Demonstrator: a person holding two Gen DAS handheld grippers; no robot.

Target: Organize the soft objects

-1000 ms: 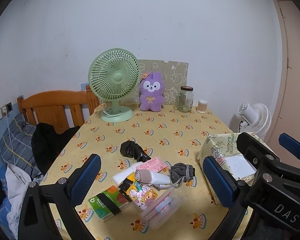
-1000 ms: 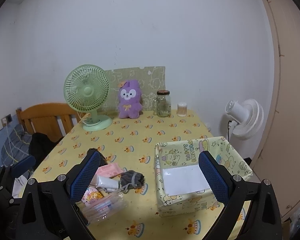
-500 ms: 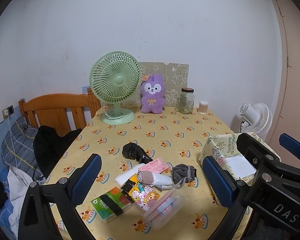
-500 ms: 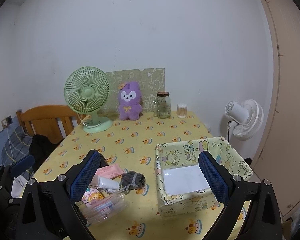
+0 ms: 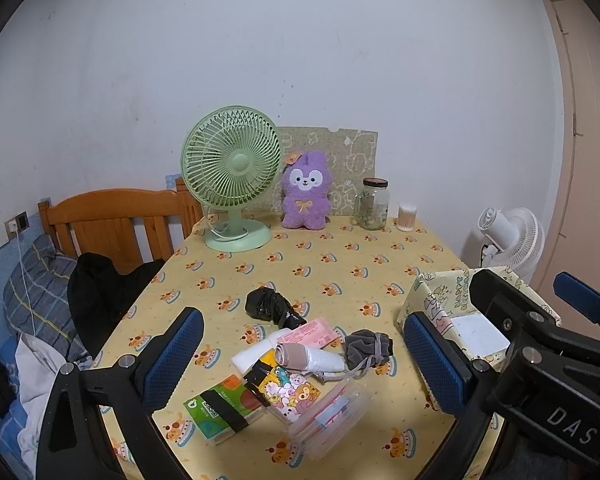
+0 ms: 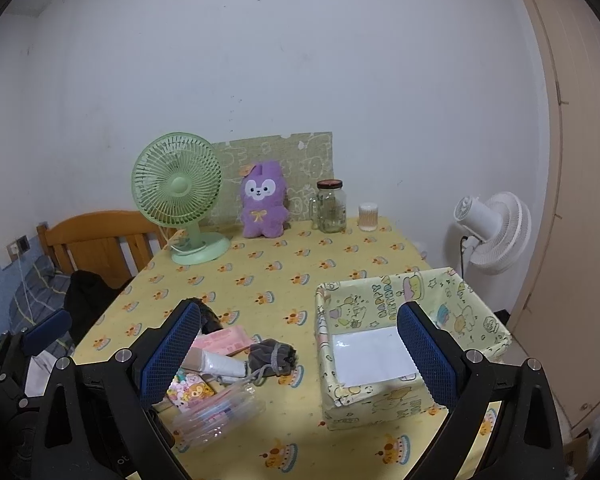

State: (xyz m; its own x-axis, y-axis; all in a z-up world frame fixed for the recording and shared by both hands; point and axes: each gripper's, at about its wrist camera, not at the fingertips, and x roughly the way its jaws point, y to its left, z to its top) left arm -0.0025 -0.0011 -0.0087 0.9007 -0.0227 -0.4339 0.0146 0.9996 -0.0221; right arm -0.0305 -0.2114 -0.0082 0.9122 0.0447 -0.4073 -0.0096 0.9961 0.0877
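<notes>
- My left tongs hung over the near edge of the table, jaws spread wide, gripping nothing.
- My right tongs were just as wide apart and empty, hovering above the table's near right part; in the left view their black frame covered part of the box.
- The soft things lay in a heap at 6 o'clock on the table, between my left tongs' fingers in that view.
- A grey pouch with a drawstring sat at the heap's 3 o'clock edge, touching a rolled sock.
- A black bundle lay at the heap's 12 o'clock, just beside a pink packet.
- A green tissue pack sat at 7 o'clock, a cartoon pouch beside it, a clear case at 5 o'clock.
- The fabric box, open-topped with a white sheet on its floor, stood at 3 o'clock from the heap, apart from it.
- At the far 12 o'clock edge stood a green fan, a purple plush, a jar and a small tub, in a row from left to right.
</notes>
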